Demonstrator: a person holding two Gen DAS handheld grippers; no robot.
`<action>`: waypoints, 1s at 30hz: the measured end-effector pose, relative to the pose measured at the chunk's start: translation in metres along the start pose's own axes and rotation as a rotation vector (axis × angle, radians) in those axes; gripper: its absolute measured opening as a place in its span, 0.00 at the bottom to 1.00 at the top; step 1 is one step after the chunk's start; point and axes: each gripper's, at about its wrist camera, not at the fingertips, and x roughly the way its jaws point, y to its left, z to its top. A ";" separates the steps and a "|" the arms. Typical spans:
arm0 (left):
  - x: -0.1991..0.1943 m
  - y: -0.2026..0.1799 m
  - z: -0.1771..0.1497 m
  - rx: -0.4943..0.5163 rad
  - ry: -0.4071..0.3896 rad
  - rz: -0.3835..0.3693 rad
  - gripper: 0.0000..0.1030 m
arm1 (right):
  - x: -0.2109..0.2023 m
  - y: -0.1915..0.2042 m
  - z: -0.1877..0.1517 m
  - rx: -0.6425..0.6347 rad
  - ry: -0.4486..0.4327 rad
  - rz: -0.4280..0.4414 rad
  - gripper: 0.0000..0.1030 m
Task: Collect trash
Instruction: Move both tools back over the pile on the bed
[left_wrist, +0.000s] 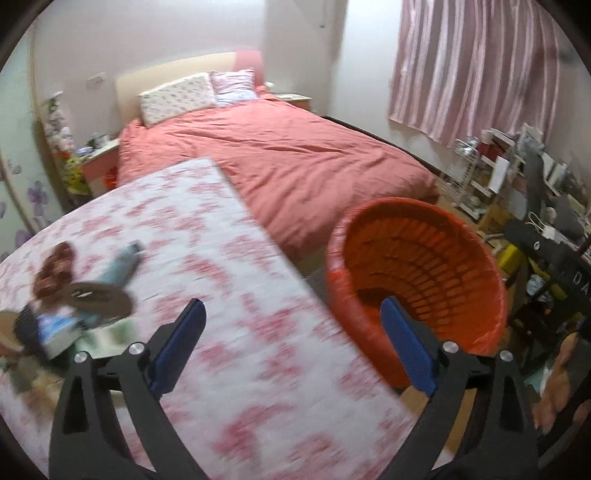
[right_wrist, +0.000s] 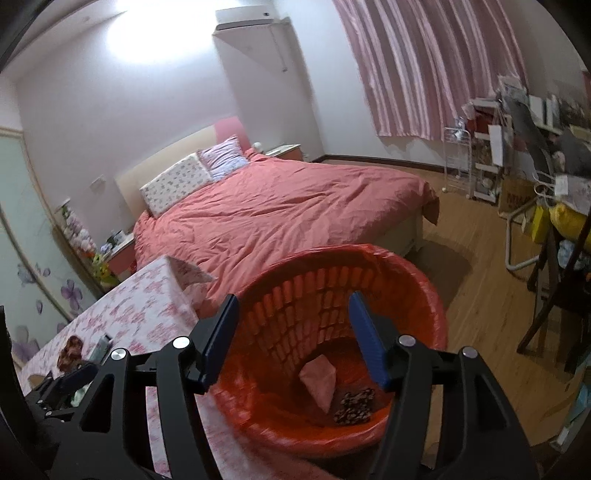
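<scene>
Salmon-pink bedding covers the bed (right_wrist: 280, 206), the largest item, which fills the middle of both views below two patterned pillows (right_wrist: 192, 177). Striped pink curtains (right_wrist: 424, 66) hang at the upper right, and cluttered shelves (right_wrist: 491, 147) stand along the right wall on a wood floor (right_wrist: 491, 295).

Nearer the cameras, the desk (left_wrist: 229, 280) carries a white cloth printed with pink flowers. Its far corner lies just beside the foot of the bed. Just beside the desk's right edge stands the orange basket (right_wrist: 417, 291), lined with an orange bag.

Inside the basket, on its bottom, lie a pale pink crumpled paper (right_wrist: 319, 380) and a dark speckled wrapper (right_wrist: 354, 402), the two close together.

On the left part of the desk sits a blurred cluster of trash (left_wrist: 85, 295): a brown speckled piece, a grey-blue tube-like piece and a dark flat round piece. Blur hides their exact contact.

The left tool (left_wrist: 291, 347) hovers over the desk's right edge, its blue pads wide apart with nothing between them. The right tool (right_wrist: 291, 339) hangs above the basket's mouth, its pads moderately apart and likewise empty.
</scene>
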 end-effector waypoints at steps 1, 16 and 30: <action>-0.009 0.013 -0.006 -0.016 -0.008 0.021 0.92 | -0.001 0.005 -0.001 -0.009 0.003 0.006 0.60; -0.097 0.192 -0.087 -0.261 -0.055 0.307 0.94 | -0.013 0.146 -0.067 -0.260 0.166 0.275 0.67; -0.137 0.302 -0.146 -0.462 -0.044 0.415 0.94 | -0.001 0.268 -0.151 -0.520 0.314 0.415 0.76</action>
